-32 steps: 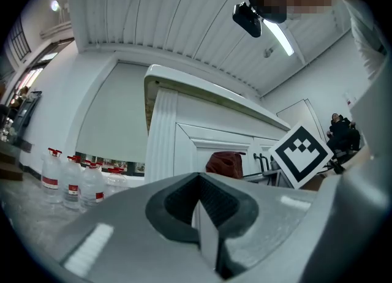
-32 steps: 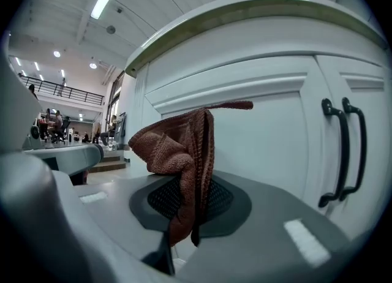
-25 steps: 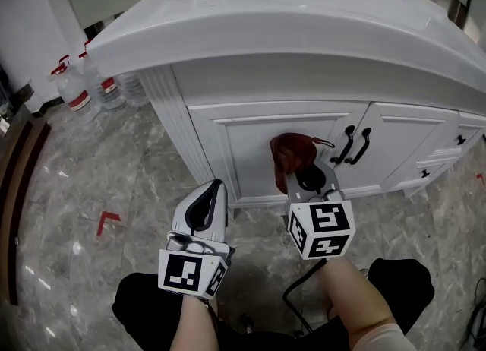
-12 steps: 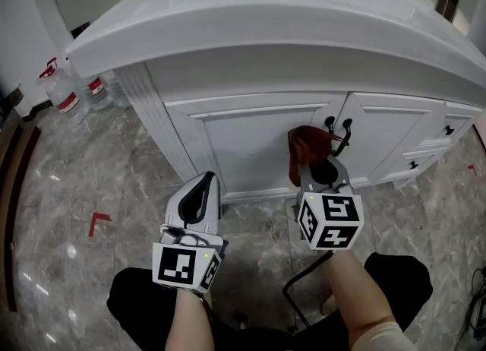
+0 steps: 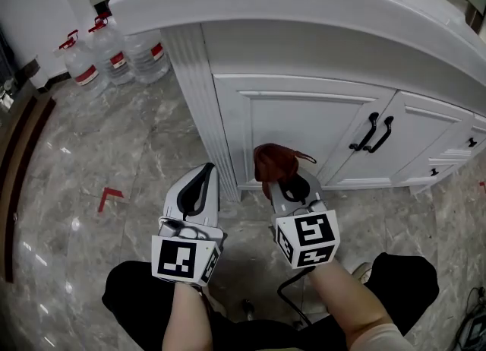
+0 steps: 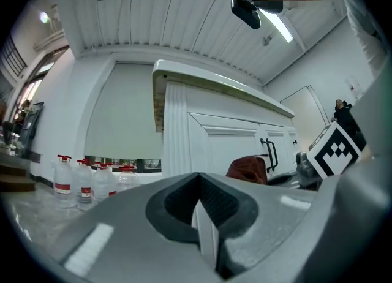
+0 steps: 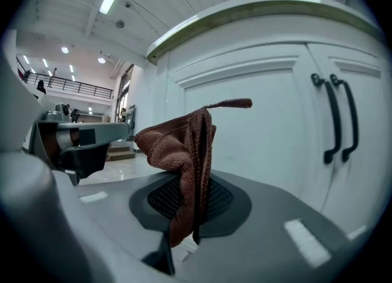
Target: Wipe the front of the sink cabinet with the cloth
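The white sink cabinet (image 5: 304, 121) fills the top of the head view, with two panelled doors and a pair of black handles (image 5: 372, 133). My right gripper (image 5: 282, 181) is shut on a reddish-brown cloth (image 5: 273, 163), which bunches up against the lower part of the left door (image 7: 245, 128). The cloth (image 7: 180, 153) rises from between the jaws in the right gripper view. My left gripper (image 5: 201, 182) is shut and holds nothing; it hovers over the floor left of the cloth, short of the cabinet's fluted corner post (image 5: 194, 91).
Several large water bottles (image 5: 114, 57) with red caps stand on the marble floor left of the cabinet. A red tape mark (image 5: 108, 197) lies on the floor at the left. Smaller drawers with black knobs (image 5: 471, 143) sit at the cabinet's right end.
The right gripper has carried the cloth leftwards and lower along the left door, away from the black handles. The left gripper has hardly moved.
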Action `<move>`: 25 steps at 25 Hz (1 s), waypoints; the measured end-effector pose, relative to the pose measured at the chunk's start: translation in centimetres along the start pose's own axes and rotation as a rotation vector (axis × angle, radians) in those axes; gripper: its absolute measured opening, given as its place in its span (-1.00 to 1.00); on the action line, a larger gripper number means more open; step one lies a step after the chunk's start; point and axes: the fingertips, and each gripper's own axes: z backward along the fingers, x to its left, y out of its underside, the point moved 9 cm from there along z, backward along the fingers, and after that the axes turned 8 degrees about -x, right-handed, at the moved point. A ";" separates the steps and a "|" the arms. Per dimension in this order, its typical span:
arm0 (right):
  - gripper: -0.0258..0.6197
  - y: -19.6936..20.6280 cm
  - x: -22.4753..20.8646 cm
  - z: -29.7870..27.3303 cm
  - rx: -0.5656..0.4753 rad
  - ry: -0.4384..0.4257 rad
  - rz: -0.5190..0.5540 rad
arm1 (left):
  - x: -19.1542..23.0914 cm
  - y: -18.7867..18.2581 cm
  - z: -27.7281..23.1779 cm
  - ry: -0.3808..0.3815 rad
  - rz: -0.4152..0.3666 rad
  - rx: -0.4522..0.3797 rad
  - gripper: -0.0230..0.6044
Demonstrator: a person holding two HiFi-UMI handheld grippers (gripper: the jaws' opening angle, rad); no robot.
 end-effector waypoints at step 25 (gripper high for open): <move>-0.66 4.7 -0.3 -4.2 0.072 0.077 -0.203 | 1.7 2.9 -0.2 -0.053 0.066 0.030 -0.93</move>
